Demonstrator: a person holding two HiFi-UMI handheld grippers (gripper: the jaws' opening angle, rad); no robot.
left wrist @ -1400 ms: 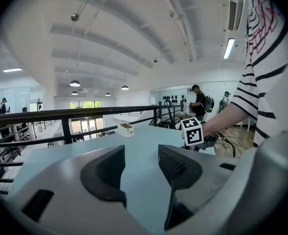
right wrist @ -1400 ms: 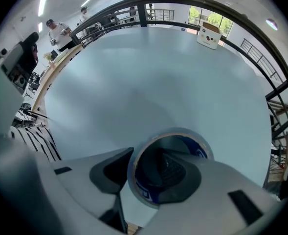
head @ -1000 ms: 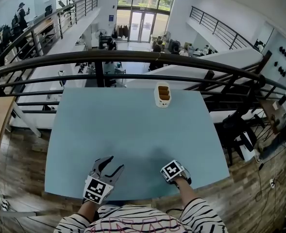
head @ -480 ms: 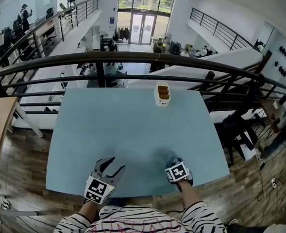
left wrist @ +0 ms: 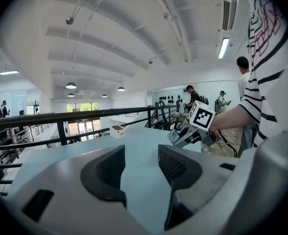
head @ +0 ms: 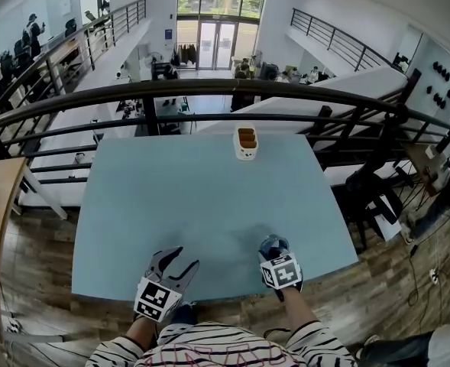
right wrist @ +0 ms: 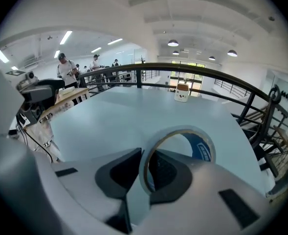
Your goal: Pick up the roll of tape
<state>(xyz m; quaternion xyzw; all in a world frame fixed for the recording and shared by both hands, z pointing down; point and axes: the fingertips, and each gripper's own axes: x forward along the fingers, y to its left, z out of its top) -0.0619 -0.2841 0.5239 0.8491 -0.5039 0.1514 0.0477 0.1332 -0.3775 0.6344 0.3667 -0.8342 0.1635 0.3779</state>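
The roll of tape [right wrist: 200,148], clear with a blue core, stands on edge between the jaws of my right gripper [right wrist: 144,155]. The jaws have just been closing and now pinch its wall, one finger inside the ring and one outside. In the head view the right gripper [head: 273,247] holds the tape [head: 271,241] lifted a little above the near right part of the light blue table [head: 186,197]. My left gripper [head: 176,257] hovers over the near left of the table, open, with nothing between its fingers [left wrist: 178,163]. The left gripper view also shows the right gripper [left wrist: 180,136] off to the right.
A small white box [head: 245,141] with brown contents stands at the table's far edge, also visible as the box [right wrist: 183,93] in the right gripper view. A dark metal railing [head: 209,90] runs behind the table. People [right wrist: 65,70] stand further off.
My right gripper has come up off the table and tipped forward, with the tape now in its jaws. The left gripper has shifted slightly to the right.
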